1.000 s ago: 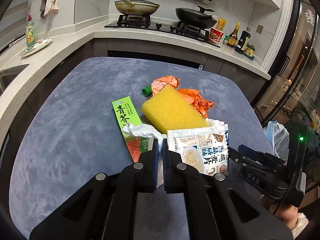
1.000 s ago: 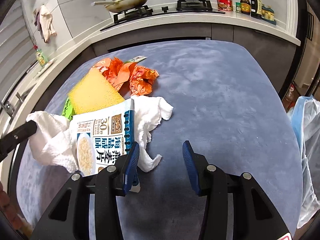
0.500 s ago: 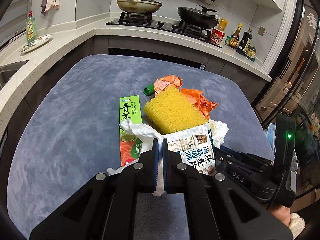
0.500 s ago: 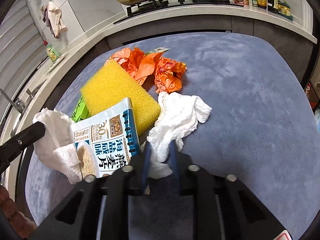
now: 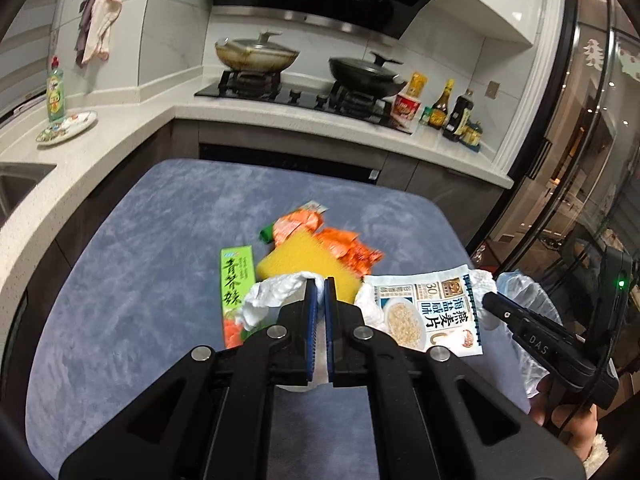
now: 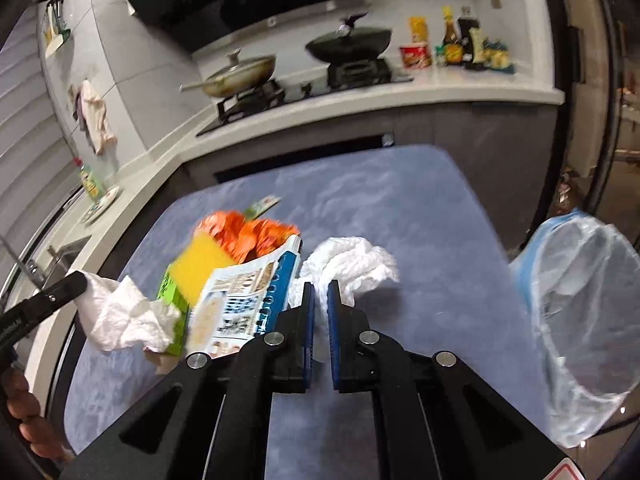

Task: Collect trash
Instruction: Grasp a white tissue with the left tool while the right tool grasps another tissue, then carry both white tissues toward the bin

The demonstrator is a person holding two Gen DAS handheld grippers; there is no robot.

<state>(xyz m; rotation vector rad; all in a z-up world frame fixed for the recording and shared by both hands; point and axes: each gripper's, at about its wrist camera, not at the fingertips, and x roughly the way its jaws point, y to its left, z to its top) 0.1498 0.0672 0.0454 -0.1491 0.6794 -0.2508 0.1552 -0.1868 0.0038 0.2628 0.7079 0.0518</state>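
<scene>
Both grippers are clamped on trash. The left gripper [image 5: 319, 285] pinches a crumpled white tissue [image 5: 272, 294], jaws nearly together. The right gripper [image 6: 318, 290] pinches a second wad of white paper towel [image 6: 352, 264], lifted clear of the table. Judged progress: early; neither piece is in the bag. A translucent lined trash bag [image 6: 580, 320] stands open just beside the blue cloth-covered table [image 6: 420, 208]. Remaining on the table: a glossy oatmeal sachet [image 5: 430, 314], a porous yellow sponge [image 5: 304, 258], a flat green tea box [image 5: 237, 280] and crinkled orange wrappers [image 5: 344, 246].
</scene>
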